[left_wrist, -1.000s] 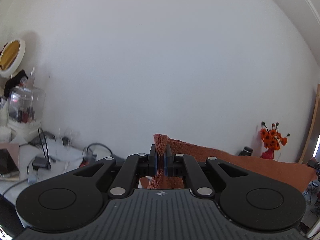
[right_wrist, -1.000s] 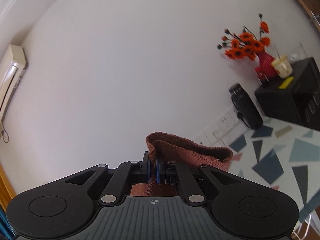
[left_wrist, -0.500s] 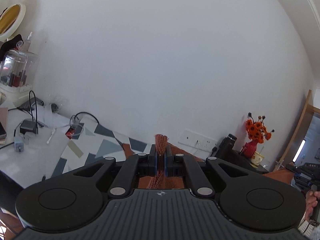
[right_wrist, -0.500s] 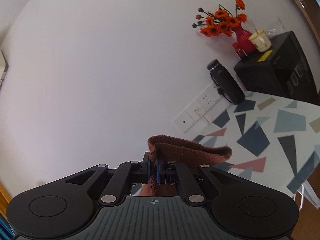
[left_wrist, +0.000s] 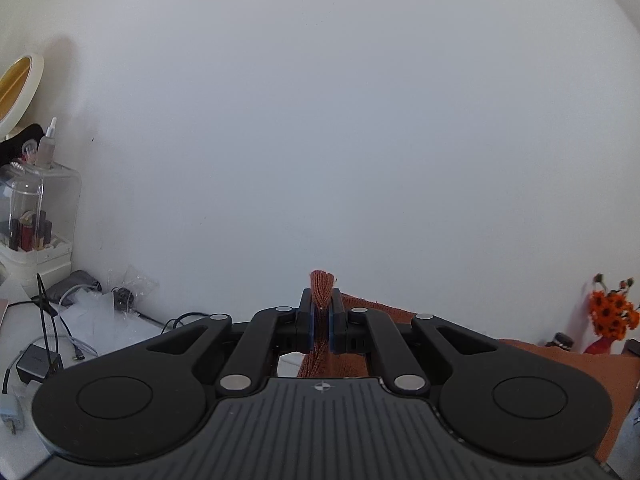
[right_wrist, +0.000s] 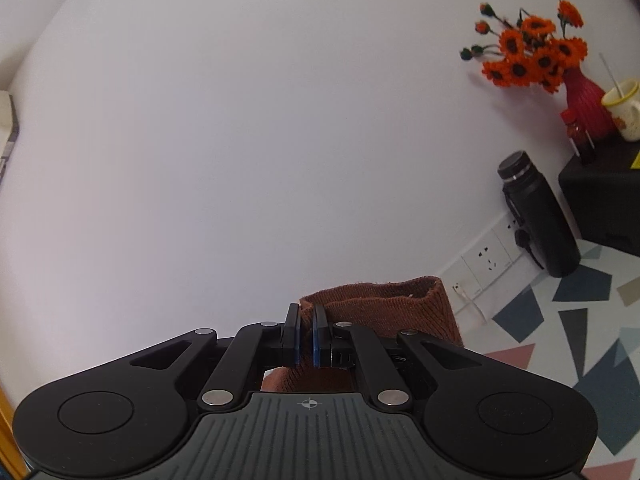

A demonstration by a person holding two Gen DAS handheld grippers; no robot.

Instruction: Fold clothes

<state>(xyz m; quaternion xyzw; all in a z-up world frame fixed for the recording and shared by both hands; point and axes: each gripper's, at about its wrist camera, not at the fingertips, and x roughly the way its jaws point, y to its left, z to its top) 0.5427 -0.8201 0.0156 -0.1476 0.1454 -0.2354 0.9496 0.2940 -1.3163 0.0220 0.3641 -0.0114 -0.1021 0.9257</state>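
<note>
Rust-brown knit garment [left_wrist: 320, 292] is clamped in the left claw [left_wrist: 320, 330] at lower centre of the left view, a bunched tuft protruding above the jaws. From there its edge runs toward lower right. The right claw [right_wrist: 306, 336] pinches a folded hem. Both grips likely keep the cloth spread, long axis spanning claw to claw, for folding.

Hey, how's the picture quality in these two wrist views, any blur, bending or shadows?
Left wrist view: sharp at the left claw pinching rust-brown knitted fabric; soft shadow beside the round gold mirror. Right wrist view: fisheye bends the white wall sockets; orange artificial flowers slightly blurred.
</note>
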